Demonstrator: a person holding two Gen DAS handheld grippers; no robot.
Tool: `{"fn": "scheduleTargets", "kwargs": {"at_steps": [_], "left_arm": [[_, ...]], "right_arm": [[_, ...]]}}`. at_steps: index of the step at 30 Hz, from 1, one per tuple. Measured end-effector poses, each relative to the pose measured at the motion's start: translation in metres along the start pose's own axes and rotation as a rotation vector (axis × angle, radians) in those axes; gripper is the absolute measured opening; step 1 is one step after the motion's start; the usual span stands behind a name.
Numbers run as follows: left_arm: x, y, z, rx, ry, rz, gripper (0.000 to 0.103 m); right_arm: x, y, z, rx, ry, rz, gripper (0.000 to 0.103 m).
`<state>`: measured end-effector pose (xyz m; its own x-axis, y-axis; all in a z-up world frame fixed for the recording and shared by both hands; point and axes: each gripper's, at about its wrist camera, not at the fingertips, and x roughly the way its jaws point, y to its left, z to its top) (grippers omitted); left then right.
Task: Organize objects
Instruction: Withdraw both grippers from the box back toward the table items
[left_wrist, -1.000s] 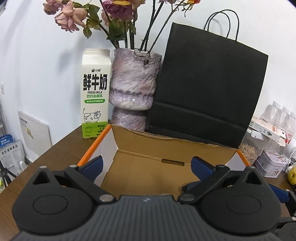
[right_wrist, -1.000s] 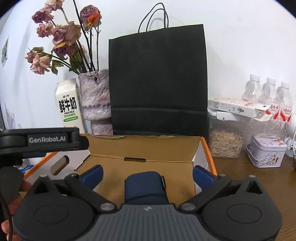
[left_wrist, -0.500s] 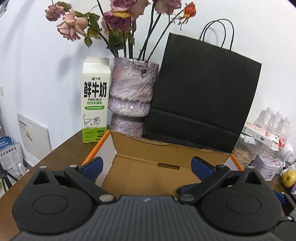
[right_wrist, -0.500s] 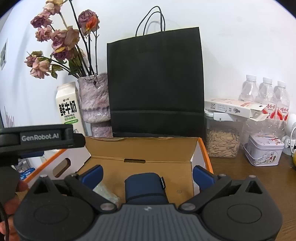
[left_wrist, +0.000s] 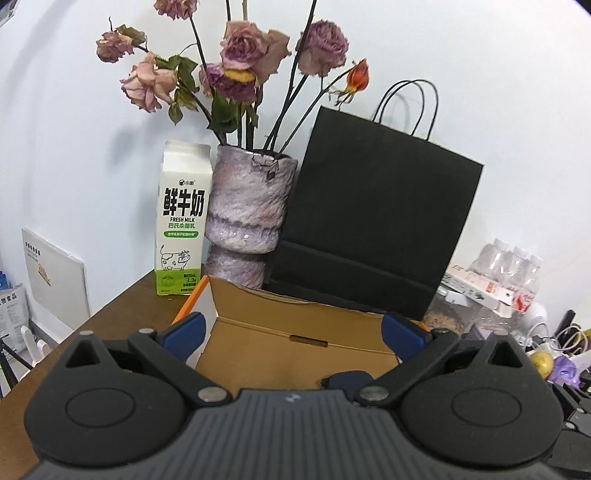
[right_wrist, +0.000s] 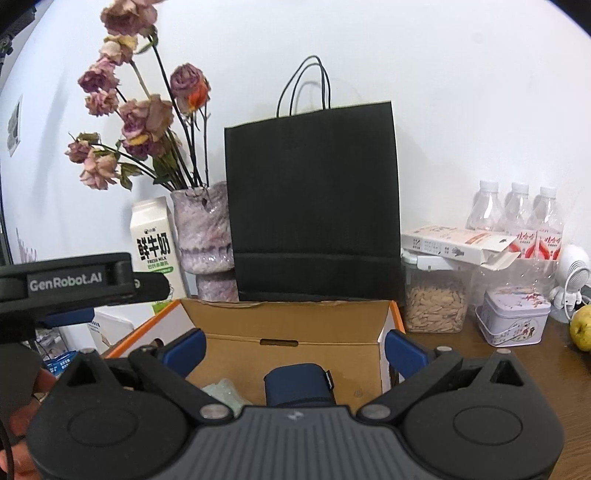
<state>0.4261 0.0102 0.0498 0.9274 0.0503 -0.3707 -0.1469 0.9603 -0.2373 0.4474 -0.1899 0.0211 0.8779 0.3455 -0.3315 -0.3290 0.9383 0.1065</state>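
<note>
Both cameras have been lifted and drawn back over the last second: more of the flowers and wall is seen, and the cardboard box (right_wrist: 291, 354) sits lower in each view. A pale green packet (right_wrist: 223, 390), hidden a second ago behind the right tool's body, is now seen on the box floor.

Behind the box stand a black paper bag (right_wrist: 314, 206), a vase (left_wrist: 247, 218) of dried roses and a milk carton (left_wrist: 181, 225); a jar of seeds (right_wrist: 434, 306) and a small tin (right_wrist: 511, 319) are set to the right on the table (right_wrist: 554, 373).

Inside the box, a dark blue pouch (right_wrist: 300, 384) lies near the right wall, with the packet just beside it on the left.

The left gripper (left_wrist: 291, 334) and the right gripper (right_wrist: 291, 349) are both held wide, with nothing between the pads.

A placing step appears to be finished, both tools being raised clear of the box. Another loose item would next have to be chosen; which one is meant cannot be told.
</note>
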Motion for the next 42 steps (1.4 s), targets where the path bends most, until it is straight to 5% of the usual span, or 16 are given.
{"fn": "scheduleTargets", "kwargs": {"at_steps": [42], "left_arm": [[-0.141, 0.014, -0.053, 0.157, -0.058, -0.064, 0.103]], "right_arm": [[-0.147, 0.041, -0.05, -0.126, -0.07, 0.018, 0.103]]}}
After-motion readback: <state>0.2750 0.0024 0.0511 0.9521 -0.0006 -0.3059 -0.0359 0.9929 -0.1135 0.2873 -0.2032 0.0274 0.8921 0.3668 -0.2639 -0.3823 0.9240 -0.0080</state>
